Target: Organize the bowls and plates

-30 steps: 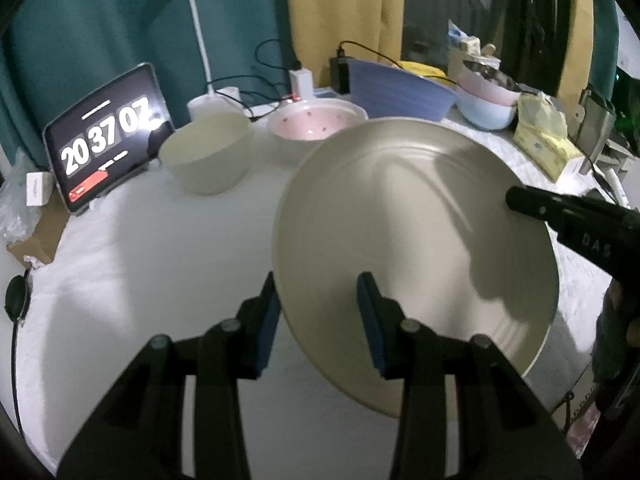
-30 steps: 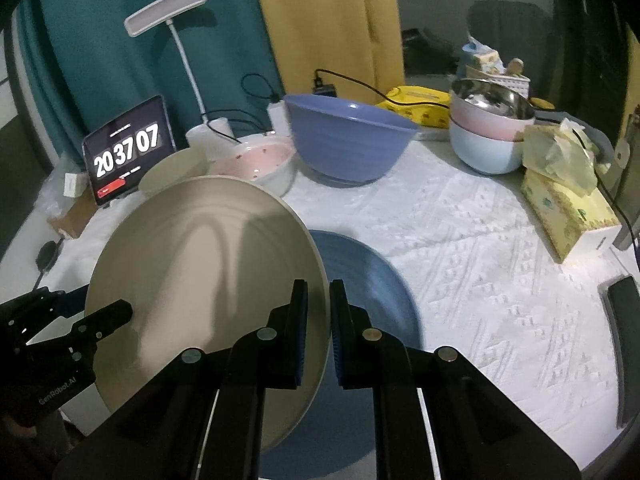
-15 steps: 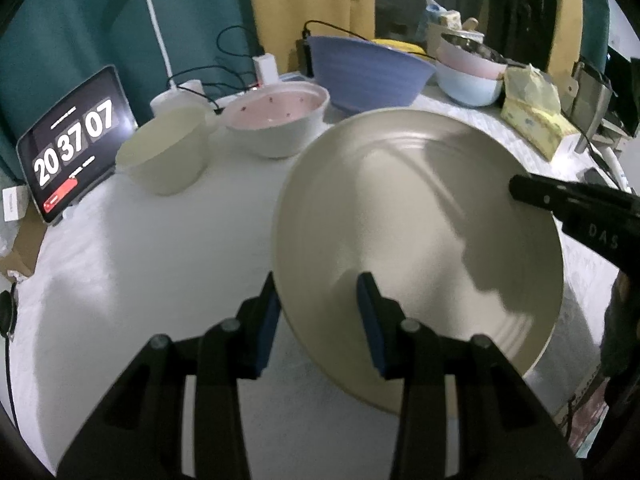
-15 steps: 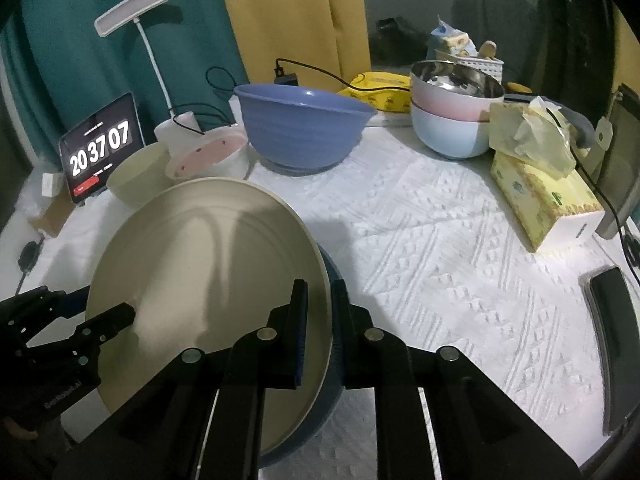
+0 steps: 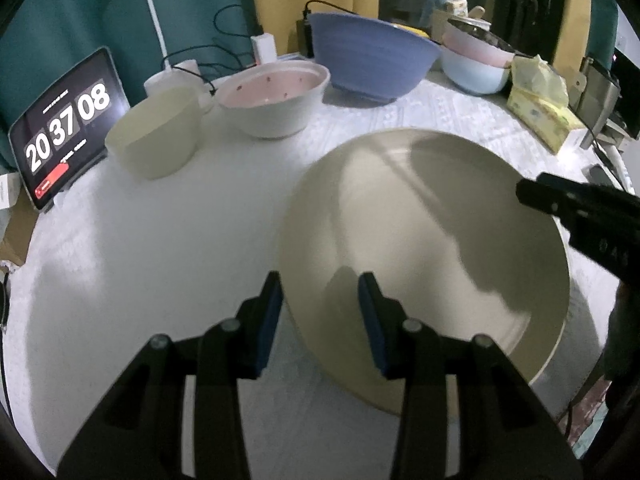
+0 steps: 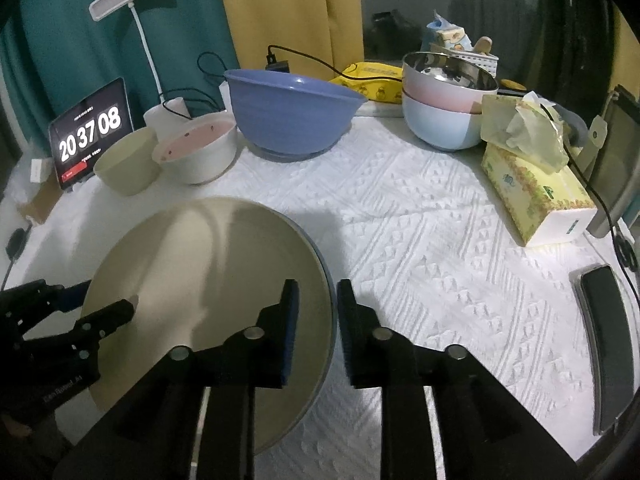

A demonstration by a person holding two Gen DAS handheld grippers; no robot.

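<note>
- Now the big round cream plate (image 6: 208, 280) sits on a blue plate (image 6: 325, 276).
- Right gripper (image 6: 318, 296) jaws are opening off its rim; left gripper (image 5: 320, 292) jaws are opening too, rim between them.
- Next, I think, pull both away.

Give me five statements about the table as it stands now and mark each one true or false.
1. The beige plate lies on top of a blue plate. True.
2. The right gripper is clamped tight on the plate's rim. False: its fingers are opening, with the rim between them and a gap showing.
3. The pink-lined bowl stands between the cream bowl and the big blue bowl. True.
4. The tissue box sits inside the big blue bowl. False: it rests on the tablecloth.
5. The clock tablet is lying face down. False: it stands propped with its digits showing.
</note>
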